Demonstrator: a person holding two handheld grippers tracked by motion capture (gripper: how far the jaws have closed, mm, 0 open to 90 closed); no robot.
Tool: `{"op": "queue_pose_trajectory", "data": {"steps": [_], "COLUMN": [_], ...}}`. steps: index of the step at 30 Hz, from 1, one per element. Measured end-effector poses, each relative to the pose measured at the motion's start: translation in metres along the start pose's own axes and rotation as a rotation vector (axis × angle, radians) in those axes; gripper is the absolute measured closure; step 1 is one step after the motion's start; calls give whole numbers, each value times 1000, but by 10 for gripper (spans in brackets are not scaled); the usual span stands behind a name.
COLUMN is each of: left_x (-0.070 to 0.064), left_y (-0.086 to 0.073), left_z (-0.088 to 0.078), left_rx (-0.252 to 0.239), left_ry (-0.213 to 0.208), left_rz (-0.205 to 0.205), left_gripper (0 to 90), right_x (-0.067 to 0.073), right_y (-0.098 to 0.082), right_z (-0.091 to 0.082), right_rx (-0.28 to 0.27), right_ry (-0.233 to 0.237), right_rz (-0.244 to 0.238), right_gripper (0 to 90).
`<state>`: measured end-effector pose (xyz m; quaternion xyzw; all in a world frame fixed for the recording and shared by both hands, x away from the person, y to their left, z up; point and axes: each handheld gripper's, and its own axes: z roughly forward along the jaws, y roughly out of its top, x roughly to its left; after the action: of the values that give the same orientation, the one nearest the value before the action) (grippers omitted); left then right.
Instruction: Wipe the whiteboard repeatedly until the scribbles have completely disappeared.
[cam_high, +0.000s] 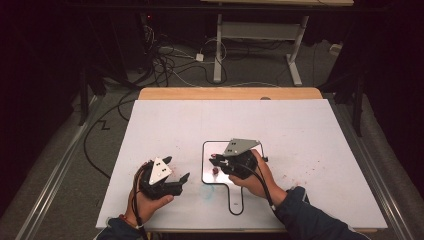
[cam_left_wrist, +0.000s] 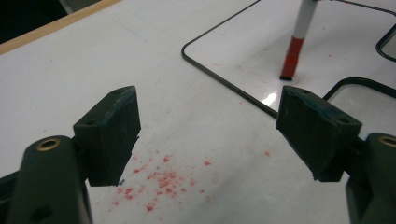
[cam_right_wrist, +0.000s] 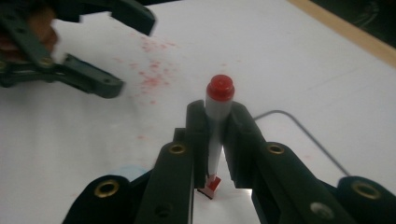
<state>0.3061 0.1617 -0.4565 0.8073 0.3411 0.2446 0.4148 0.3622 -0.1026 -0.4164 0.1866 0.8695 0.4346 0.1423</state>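
1. My right gripper (cam_right_wrist: 217, 123) is clamped shut on a red-and-white marker (cam_right_wrist: 215, 126); in the right gripper view the white barrel runs between my two black pads at the lower middle of the frame.
2. The marker stands roughly upright, with its rounded red end above my jaws at the frame's centre and its red tip down at the bottom, touching the surface of a small whiteboard (cam_high: 207, 172).
3. In the high view my right gripper (cam_high: 220, 162) sits just right of centre, over the left part of the whiteboard, a black-edged white board with a handle pointing toward the bottom of the frame.
4. In the left gripper view the marker (cam_left_wrist: 299, 42) rises in the upper right, its red tip resting on the whiteboard (cam_left_wrist: 243, 51) just inside the black border.
5. My left gripper (cam_left_wrist: 208, 126) stands wide open with nothing between its pads; both dark pads frame bare white table (cam_left_wrist: 84, 70) dotted with red specks (cam_left_wrist: 161, 179).
6. In the high view my left gripper (cam_high: 175, 172) is lower left of centre, beside the whiteboard and apart from it, jaws pointing right toward the marker.
7. The right gripper view shows my left gripper (cam_right_wrist: 116, 51) in the upper left, blurred, above the same red specks (cam_right_wrist: 152, 70).
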Motion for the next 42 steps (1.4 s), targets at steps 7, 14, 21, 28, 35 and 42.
{"op": "queue_pose_trajectory", "data": {"steps": [7, 14, 21, 28, 35, 42], "left_x": [0, 0, -2, -1, -1, -1], "left_y": [1, 1, 2, 1, 2, 2], "left_z": [2, 3, 4, 2, 4, 4], "left_rx": [6, 10, 5, 8, 6, 7], "left_ry": [-3, -6, -8, -8, -9, -13], "left_rz": [4, 6, 6, 8, 7, 10], "left_gripper": [208, 208, 208, 208, 208, 209], "right_x": [-2, 1, 19, -4, -10, 8], "right_y": [-2, -6, -7, -14, -14, -9], "right_z": [-3, -5, -6, -14, -6, 2], "right_rx": [7, -19, -23, -19, -56, -82], "right_ry": [-63, -18, 21, -101, -111, 38], "right_rz": [-38, -5, -49, -38, -7, 35], "right_gripper": [816, 816, 816, 816, 816, 816]}}
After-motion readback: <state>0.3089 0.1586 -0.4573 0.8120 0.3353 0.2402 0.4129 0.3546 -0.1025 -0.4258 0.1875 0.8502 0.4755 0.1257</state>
